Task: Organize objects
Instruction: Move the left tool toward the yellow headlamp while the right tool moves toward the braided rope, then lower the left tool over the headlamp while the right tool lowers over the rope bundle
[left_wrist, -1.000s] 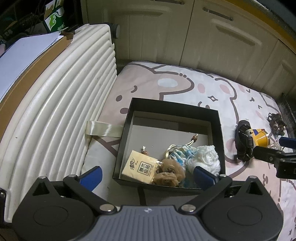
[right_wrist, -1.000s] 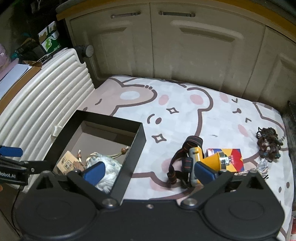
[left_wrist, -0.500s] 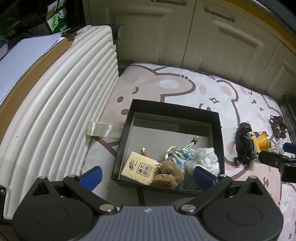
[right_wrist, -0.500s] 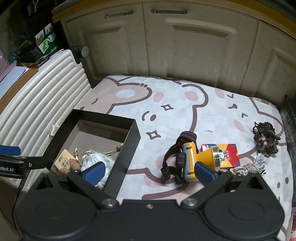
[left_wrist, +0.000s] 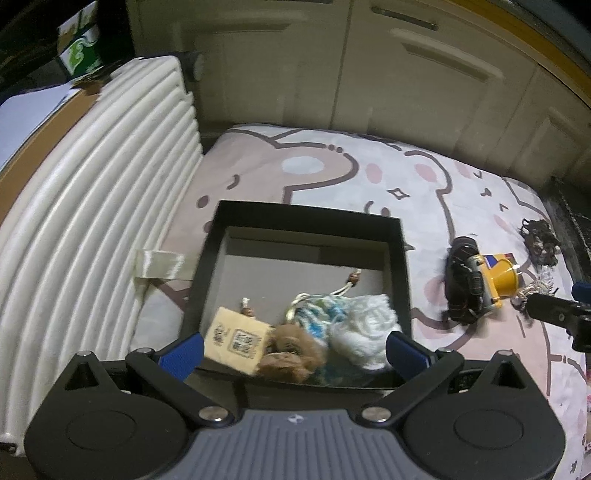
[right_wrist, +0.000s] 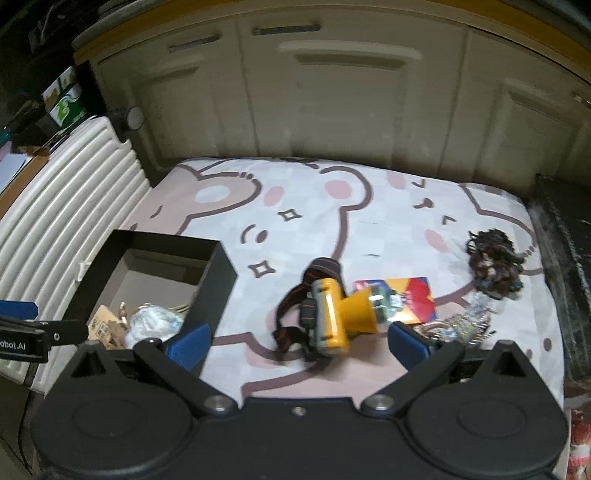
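Headlamp (right_wrist: 334, 317): yellow plastic body, black-and-orange elastic strap, lying on the bear-print mat (right_wrist: 369, 221) beside the black rectangular box (left_wrist: 400, 266).
Right gripper (right_wrist: 297, 341) jaws spread wide, flanking it, grasping nothing. Left gripper (left_wrist: 295, 347) jaws released over the box's knitted pouches (left_wrist: 321, 314) and tan printed sachet (left_wrist: 236, 339).

Mat (right_wrist: 388, 221) with pink cartoon bear print carries everything. Black box (right_wrist: 218, 273) sits at its left side. Yellow headlamp (right_wrist: 332, 314) lies mid-mat, touching a colourful card (right_wrist: 417, 295). Dark tangled bundle (right_wrist: 493, 266) and silvery tangle (right_wrist: 461, 325) near right edge.
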